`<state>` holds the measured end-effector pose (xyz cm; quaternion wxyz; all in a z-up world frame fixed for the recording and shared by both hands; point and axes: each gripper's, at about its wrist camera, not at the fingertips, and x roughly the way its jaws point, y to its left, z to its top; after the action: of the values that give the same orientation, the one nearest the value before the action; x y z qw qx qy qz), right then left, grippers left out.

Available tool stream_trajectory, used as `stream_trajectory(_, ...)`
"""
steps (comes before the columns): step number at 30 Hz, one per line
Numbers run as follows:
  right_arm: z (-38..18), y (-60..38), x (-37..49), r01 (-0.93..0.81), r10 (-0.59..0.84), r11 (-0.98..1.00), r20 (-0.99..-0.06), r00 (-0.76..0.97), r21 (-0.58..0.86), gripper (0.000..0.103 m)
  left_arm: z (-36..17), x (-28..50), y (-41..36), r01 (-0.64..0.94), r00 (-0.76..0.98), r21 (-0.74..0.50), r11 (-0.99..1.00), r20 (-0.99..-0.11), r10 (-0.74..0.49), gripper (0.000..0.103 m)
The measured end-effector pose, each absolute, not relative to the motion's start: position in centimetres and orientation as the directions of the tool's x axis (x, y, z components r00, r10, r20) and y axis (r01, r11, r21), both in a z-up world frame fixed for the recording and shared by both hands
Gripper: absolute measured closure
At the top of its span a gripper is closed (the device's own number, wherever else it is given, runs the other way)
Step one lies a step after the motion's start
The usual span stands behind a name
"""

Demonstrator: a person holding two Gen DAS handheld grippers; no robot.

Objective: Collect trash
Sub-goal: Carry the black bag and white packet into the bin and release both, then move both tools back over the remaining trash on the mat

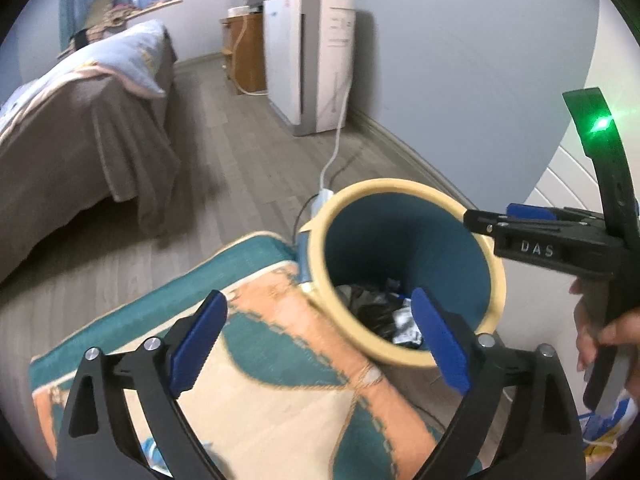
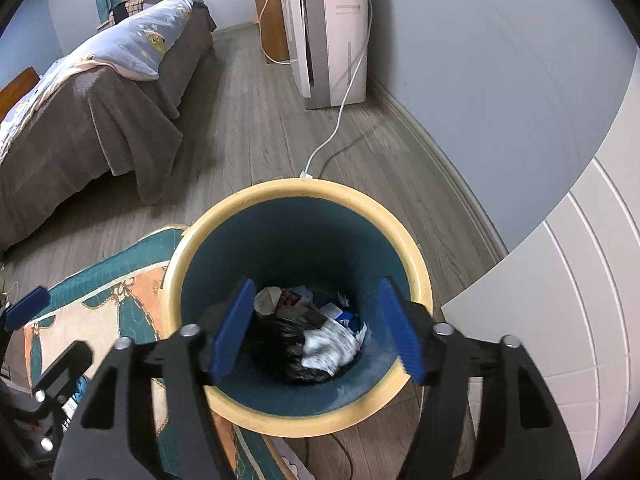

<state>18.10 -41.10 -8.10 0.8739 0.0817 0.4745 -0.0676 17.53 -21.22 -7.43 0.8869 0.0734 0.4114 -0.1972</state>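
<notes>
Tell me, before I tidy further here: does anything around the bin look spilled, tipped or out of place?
Nothing stands out. The bin stands upright beside the rug, with crumpled trash lying inside at the bottom. Both tongs, left and right, are open and empty.

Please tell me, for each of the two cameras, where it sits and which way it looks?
Left wrist: on the left claw, looking down over the rug beside the bin; the right claw and a hand show.
Right wrist: on the right claw, open, looking down into the bin at the trash.
Both share the bin, rug, bed and white appliance.
</notes>
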Motion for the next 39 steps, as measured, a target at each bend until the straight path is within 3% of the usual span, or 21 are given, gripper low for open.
stream_trajectory(6, -7.3, -39.8, 18.1, 0.159, -0.041, 0.986, -0.831, 0.555, 0.058, 0.01, -5.9, 15.7, -16.8, 0.349, 0.615, -0.033, 0.937, -0.746, -0.256, 0.007)
stream_trajectory(9, -6.7, -38.9, 18.0, 0.136, -0.04, 0.99, -0.819, 0.573, 0.046, 0.006, -5.1, 14.8, -14.2, 0.309, 0.629, -0.024, 0.951, -0.744, -0.223, 0.007)
stream_trajectory(15, -4.6, -36.8, 17.3, 0.112, -0.045, 0.993, -0.795, 0.604, 0.028, 0.006, -3.9, 13.2, -8.2, 0.169, 0.666, 0.055, 0.984, -0.743, -0.073, 0.007)
stream_trajectory(19, -2.6, -33.8, 16.1, 0.066, -0.035, 0.998, -0.771, 0.635, 0.009, 0.006, -3.1, 11.8, -3.9, 0.081, 0.647, 0.011, 0.997, -0.761, -0.044, 0.005)
stream_trajectory(25, -0.7, -28.7, 13.9, 0.021, -0.093, 0.994, -0.74, 0.666, -0.105, 0.006, -1.7, 8.2, -0.3, 0.004, 0.687, 0.077, 0.997, -0.725, 0.053, 0.005)
stream_trajectory(39, -5.3, -19.7, 9.1, -0.106, 0.052, 0.994, -0.852, 0.521, -0.004, 0.006, -4.1, 4.3, 2.0, -0.018, 0.661, 0.097, 0.995, -0.746, 0.085, 0.005)
